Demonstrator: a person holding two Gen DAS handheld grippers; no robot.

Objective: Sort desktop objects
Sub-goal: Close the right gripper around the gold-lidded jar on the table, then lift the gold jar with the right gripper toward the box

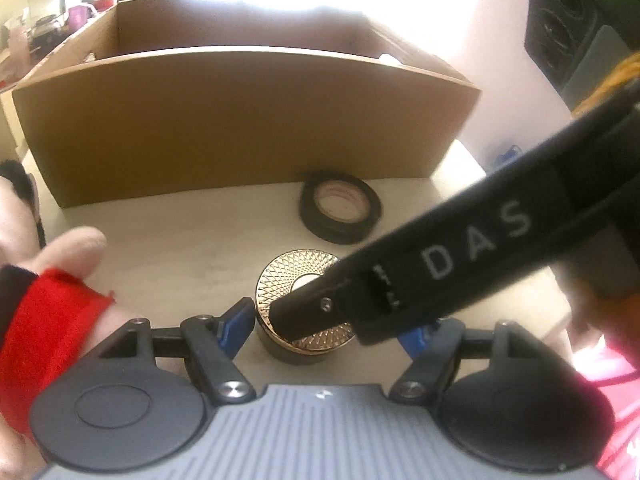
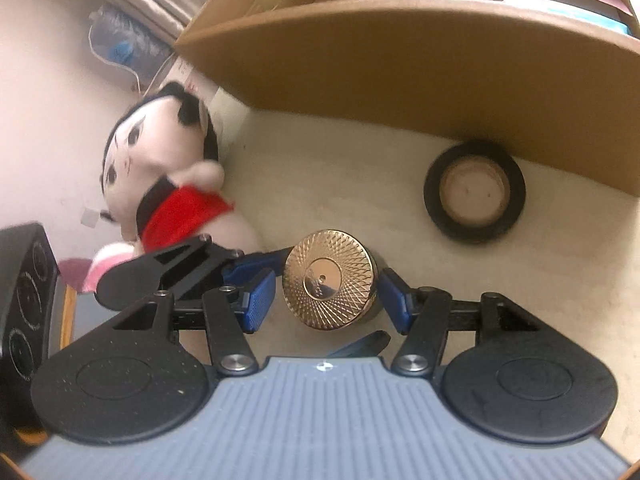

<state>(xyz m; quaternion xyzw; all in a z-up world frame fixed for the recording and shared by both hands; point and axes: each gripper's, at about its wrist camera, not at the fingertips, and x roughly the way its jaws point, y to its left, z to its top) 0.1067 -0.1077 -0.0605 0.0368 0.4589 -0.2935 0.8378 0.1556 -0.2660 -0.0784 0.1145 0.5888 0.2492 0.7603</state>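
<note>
Round gold lid (image 2: 329,284), crosshatched metal

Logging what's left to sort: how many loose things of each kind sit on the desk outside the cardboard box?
Gold-lidded jar: 1
Black tape roll: 1
Plush doll: 1
Total: 3

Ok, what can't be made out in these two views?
Left wrist view: the right gripper crosses the gold-lidded jar and hides one left gripper pad, so contact is unclear.
Left wrist view: the cardboard box interior, behind its near wall and glare.
Right wrist view: the tape roll is blurred; its core print is unreadable.
</note>
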